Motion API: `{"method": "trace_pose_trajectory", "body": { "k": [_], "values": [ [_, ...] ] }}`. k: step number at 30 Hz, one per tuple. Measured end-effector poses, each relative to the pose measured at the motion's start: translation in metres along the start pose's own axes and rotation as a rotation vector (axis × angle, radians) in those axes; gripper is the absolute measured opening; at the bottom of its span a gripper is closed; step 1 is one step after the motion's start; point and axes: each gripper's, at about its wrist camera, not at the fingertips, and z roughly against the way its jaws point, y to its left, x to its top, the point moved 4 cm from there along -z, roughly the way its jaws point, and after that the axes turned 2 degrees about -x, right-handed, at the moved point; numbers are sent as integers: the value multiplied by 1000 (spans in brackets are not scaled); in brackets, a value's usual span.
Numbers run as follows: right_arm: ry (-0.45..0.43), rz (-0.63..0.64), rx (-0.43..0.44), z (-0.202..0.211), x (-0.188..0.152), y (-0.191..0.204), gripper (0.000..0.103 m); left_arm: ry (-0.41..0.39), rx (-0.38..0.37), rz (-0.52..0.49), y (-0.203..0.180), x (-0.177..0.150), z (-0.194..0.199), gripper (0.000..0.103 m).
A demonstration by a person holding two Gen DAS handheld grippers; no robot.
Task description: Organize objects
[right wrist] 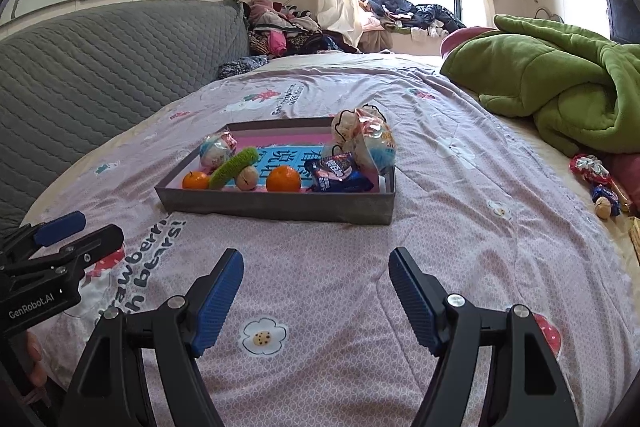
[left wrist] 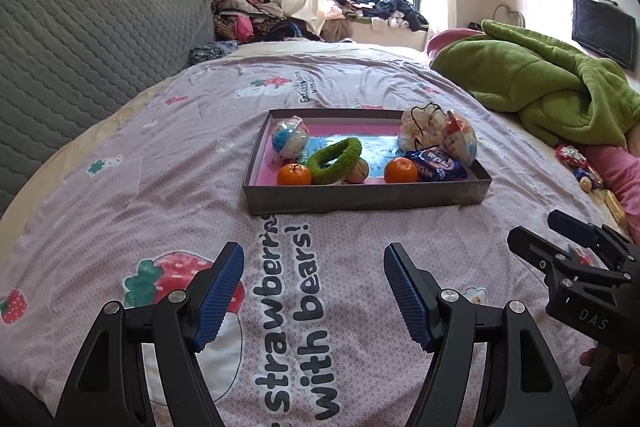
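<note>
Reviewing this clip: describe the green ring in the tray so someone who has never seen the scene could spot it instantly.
On the pink strawberry-print bedspread sits a shallow grey tray. Near its front left, the fuzzy green ring leans between an orange and a small beige ball. It is the only green, hollow, soft-looking item there; its neighbours are round fruit or wrapped packets.

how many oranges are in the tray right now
2. One orange sits at the tray's near left edge beside the green ring; the other orange sits near the middle front, against the blue snack packet. Others could be hidden behind the bagged toys.
</note>
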Motion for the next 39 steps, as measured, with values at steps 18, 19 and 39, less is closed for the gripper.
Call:
{"method": "trace_pose_trajectory", "body": {
  "k": [18,19,39],
  "values": [
    [30,-34,-3,-12,-21,-5,75,23,16,0,6,-16,-15,74],
    [33,-32,-6,-13,-22,-5,75,27,16,1,6,-17,-16,74],
    [54,-22,-19,-18,-26,-4,75,22,12,19,8,-20,-16,74]
  ]
}}
